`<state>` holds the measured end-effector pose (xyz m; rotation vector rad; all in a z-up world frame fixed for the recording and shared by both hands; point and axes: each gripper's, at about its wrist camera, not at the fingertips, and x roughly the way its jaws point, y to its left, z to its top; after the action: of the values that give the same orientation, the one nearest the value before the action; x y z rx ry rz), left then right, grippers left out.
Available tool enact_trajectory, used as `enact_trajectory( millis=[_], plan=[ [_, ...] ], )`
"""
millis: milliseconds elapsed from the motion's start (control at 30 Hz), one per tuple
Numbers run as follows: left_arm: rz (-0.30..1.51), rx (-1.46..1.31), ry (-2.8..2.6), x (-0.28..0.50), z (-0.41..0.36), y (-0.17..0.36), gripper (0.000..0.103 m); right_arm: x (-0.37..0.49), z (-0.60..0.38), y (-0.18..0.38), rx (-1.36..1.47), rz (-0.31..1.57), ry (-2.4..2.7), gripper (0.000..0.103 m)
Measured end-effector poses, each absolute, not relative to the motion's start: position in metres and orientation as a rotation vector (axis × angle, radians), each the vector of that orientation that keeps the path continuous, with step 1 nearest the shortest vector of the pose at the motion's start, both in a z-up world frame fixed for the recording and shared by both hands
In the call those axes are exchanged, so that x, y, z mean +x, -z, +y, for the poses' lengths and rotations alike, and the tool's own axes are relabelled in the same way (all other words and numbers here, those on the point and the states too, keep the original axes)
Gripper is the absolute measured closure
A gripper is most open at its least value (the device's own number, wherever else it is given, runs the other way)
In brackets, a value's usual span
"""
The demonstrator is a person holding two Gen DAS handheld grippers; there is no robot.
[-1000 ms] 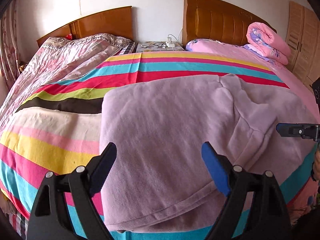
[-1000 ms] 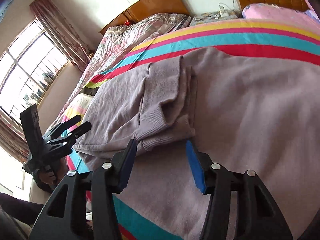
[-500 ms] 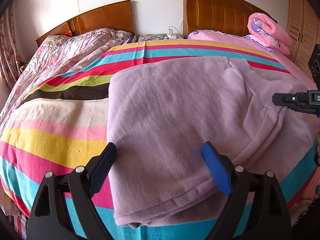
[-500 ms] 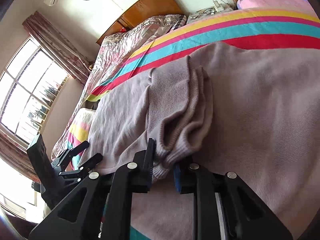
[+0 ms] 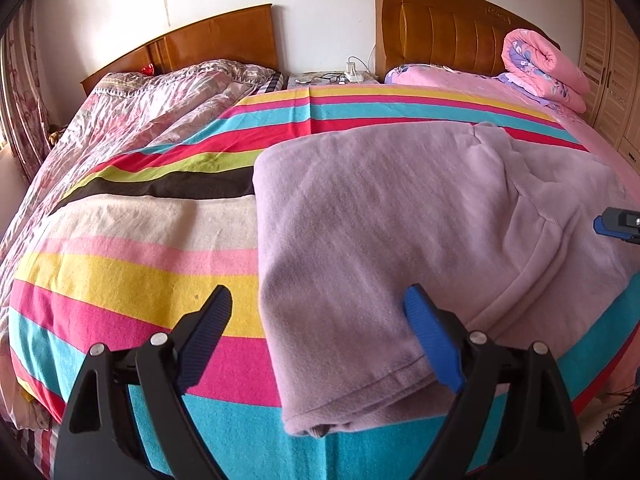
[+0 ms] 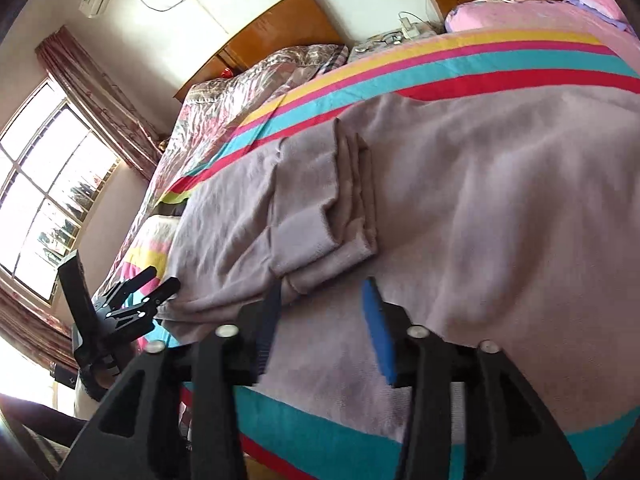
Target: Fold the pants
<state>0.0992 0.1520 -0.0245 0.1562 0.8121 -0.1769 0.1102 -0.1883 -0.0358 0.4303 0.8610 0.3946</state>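
OK, lilac pants point(image 5: 400, 216) lie folded on the striped blanket point(image 5: 160, 264), near the bed's foot edge. Left gripper point(image 5: 318, 334) is spread wide above the pants' near corner, nothing between the jaws. Right gripper point(image 6: 320, 312) has just been opening; its jaws are apart and empty just beside the ribbed cuffs point(image 6: 332, 252), left pad close to the cuff.

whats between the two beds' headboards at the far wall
A small nightstand sits in the gap, carrying glasses and a white charger with cables. It shows best in the left wrist view, beyond the striped blanket.
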Motion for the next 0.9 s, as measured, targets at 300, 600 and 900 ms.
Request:
enact_trajectory(
  millis=[300, 600, 900],
  plan=[
    [0.817, 0.14, 0.169, 0.097, 0.149, 0.025, 0.015, 0.148, -0.171, 0.05, 0.425, 0.912, -0.428, 0.048],
    [0.799, 0.155, 0.173, 0.097, 0.142, 0.019, 0.015, 0.153, -0.167, 0.028, 0.402, 0.795, -0.435, 0.095],
    [0.811, 0.175, 0.165, 0.099, 0.141, 0.02, 0.014, 0.141, -0.186, 0.064, 0.473, 0.881, -0.373, 0.096]
  ],
)
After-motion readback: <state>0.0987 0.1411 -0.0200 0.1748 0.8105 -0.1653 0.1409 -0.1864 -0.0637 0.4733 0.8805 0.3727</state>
